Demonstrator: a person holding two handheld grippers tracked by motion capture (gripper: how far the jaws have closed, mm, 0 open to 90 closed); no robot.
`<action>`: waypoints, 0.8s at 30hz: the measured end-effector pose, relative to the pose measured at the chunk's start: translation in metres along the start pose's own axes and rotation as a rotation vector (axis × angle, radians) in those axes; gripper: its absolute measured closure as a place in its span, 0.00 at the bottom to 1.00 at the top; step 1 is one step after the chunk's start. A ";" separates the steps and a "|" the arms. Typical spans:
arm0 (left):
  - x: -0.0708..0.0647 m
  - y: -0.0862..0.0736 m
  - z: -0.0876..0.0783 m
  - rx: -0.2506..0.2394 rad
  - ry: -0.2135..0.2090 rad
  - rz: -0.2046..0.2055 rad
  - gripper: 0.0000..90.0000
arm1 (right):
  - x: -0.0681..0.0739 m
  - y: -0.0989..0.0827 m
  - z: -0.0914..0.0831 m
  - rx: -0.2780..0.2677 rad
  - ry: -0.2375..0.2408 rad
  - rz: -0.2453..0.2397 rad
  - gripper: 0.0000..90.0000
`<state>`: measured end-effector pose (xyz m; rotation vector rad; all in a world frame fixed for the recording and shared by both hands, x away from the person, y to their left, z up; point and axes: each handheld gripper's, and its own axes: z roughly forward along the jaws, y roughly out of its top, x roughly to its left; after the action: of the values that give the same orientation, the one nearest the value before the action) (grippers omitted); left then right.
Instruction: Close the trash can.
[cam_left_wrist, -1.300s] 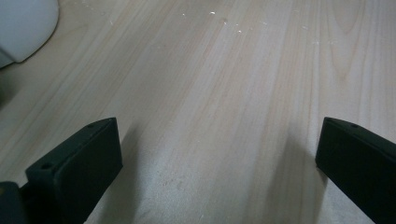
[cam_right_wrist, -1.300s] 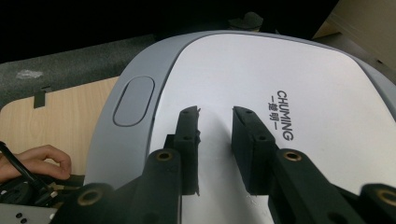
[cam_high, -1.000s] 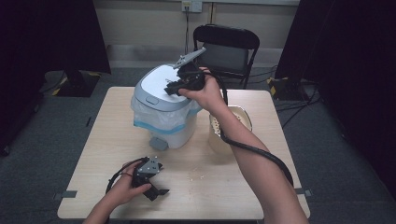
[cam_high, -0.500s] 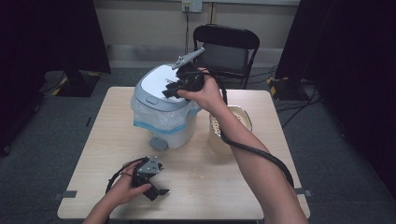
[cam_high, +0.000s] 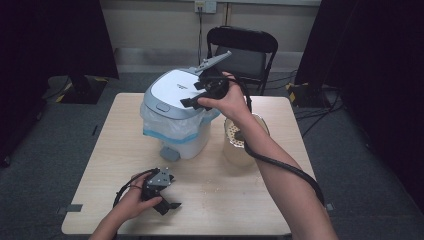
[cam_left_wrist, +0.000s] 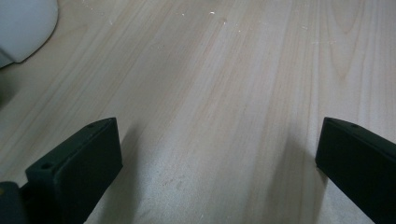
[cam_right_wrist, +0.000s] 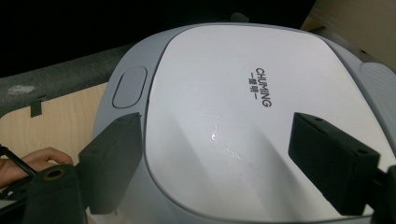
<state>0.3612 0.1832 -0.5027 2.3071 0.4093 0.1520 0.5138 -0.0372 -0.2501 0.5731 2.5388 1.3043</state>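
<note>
A white bin with a grey-rimmed lid (cam_high: 172, 92) and a clear bag liner stands at the table's middle back. My right gripper (cam_high: 192, 98) hovers just over the lid's right side. Its jaws have just been opening and stand apart with nothing between them. In the right gripper view the lid (cam_right_wrist: 224, 93) with its oval button (cam_right_wrist: 129, 86) lies below the right gripper (cam_right_wrist: 217, 158). My left gripper (cam_high: 169, 201) rests on the table near the front edge, open. In the left gripper view the left gripper (cam_left_wrist: 219, 158) frames bare wood (cam_left_wrist: 210, 70).
A pale bowl (cam_high: 231, 134) sits right of the bin, partly behind the right forearm. The bin's grey pedal (cam_high: 167, 152) sticks out toward the front. A black folding chair (cam_high: 242, 50) stands behind the table. Small crumbs lie on the tabletop (cam_high: 220, 187).
The right gripper's jaws have spread apart above the bin lid; the hand has hardly shifted. The left gripper has stayed where it was.
</note>
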 end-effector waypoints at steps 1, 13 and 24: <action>0.000 0.000 0.000 0.000 0.000 0.000 0.00 | 0.000 -0.001 -0.001 0.002 0.001 -0.004 0.20; 0.000 0.000 0.000 0.000 0.000 0.000 0.00 | 0.004 -0.014 -0.021 -0.027 0.032 0.007 0.16; 0.000 0.000 0.000 0.000 0.000 0.005 0.00 | 0.008 -0.030 -0.041 -0.011 0.032 -0.002 0.16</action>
<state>0.3615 0.1834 -0.5025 2.3080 0.4038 0.1541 0.4840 -0.0791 -0.2514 0.5519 2.5549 1.3363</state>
